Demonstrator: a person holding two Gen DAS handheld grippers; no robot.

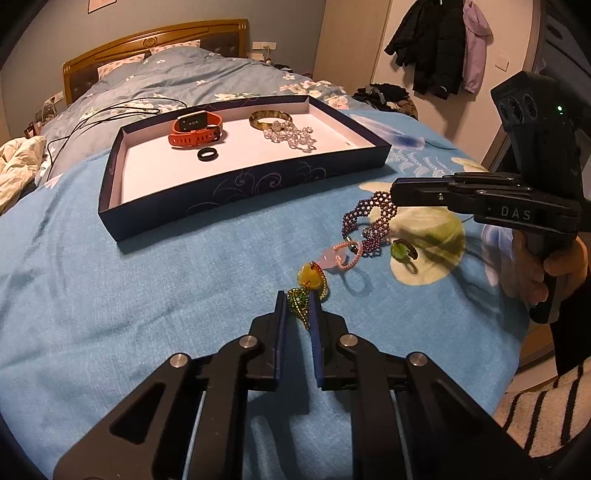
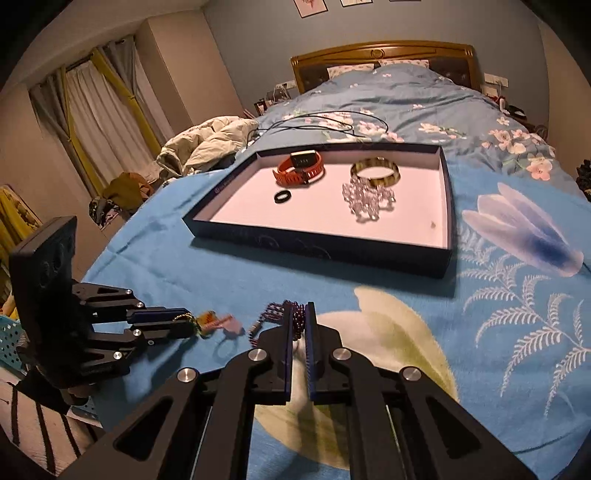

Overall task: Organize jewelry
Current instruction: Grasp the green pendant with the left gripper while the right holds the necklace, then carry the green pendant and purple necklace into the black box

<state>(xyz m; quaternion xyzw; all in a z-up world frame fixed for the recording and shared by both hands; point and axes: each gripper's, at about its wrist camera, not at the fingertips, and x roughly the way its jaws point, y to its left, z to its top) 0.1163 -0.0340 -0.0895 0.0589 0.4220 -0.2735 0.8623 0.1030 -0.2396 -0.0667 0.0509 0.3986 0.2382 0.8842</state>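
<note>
Near the bed's front edge, I'm pinching the floppy green beaded piece [image 1: 300, 300] in my left gripper [image 1: 298, 302] and the slinky purple bracelet [image 1: 373, 218] in my right gripper [image 2: 298, 314], both clamped by loose ends.

Bedroom, dim warm light. Bed [image 2: 424, 122] with carved wooden headboard [image 2: 382, 55] against grey-blue wall [image 2: 251, 40], floral blue duvet [image 1: 192, 77] at head end, light blue blanket [image 1: 147, 277] over foot end. Curtains [image 2: 96, 107] with yellow strips along window side. Dark and lilac coats [image 1: 439, 40] hung on beige wall. Framed pictures [image 2: 310, 7] above headboard. Crumpled pale jacket [image 2: 207, 140] off bed's edge.
</note>
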